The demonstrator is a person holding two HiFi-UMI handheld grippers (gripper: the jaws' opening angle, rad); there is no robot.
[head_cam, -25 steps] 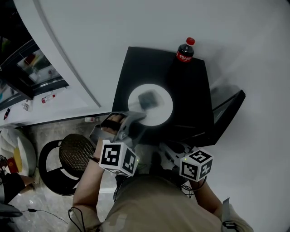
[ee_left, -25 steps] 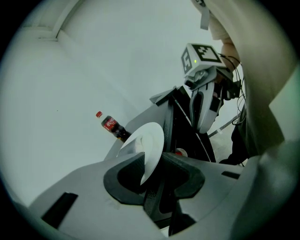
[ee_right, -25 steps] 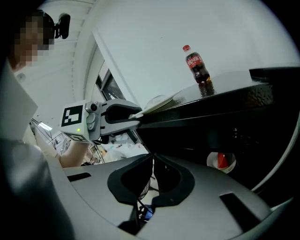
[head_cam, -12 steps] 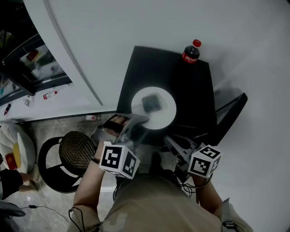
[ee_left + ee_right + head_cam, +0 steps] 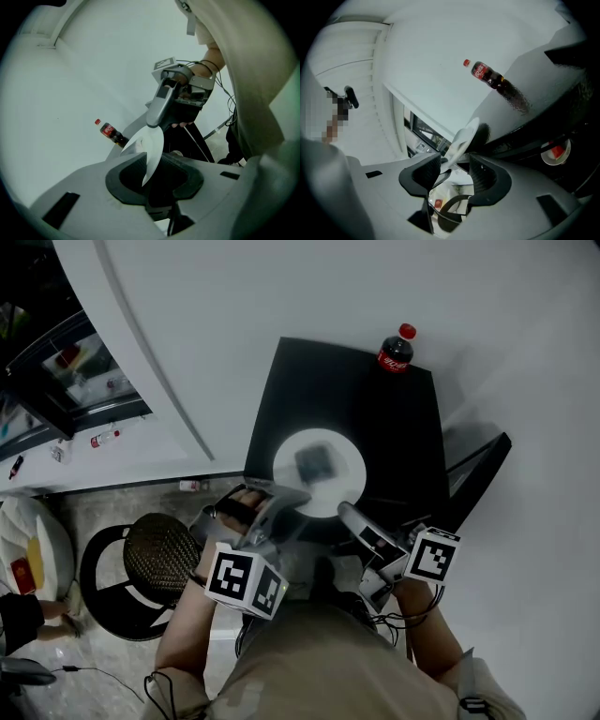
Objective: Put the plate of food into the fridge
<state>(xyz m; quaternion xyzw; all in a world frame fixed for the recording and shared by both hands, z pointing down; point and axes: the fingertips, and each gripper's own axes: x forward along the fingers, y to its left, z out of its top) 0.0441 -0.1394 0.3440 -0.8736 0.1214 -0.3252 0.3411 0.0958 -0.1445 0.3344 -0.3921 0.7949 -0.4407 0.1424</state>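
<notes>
- Jaws of the left gripper have been closing and now pinch the near-left rim of the round white plate, apparently to steady it for lifting.
- Jaws of the right gripper have just been opening. They stand wide with the near-right rim between them, pads clear, likely readying a second, levelling hold.
- A dark square piece of food lies mid-plate.
- The plate is on top of the black fridge, not inside; its door hangs open at right.
- A red-capped cola bottle stands at the far corner, well apart.
</notes>
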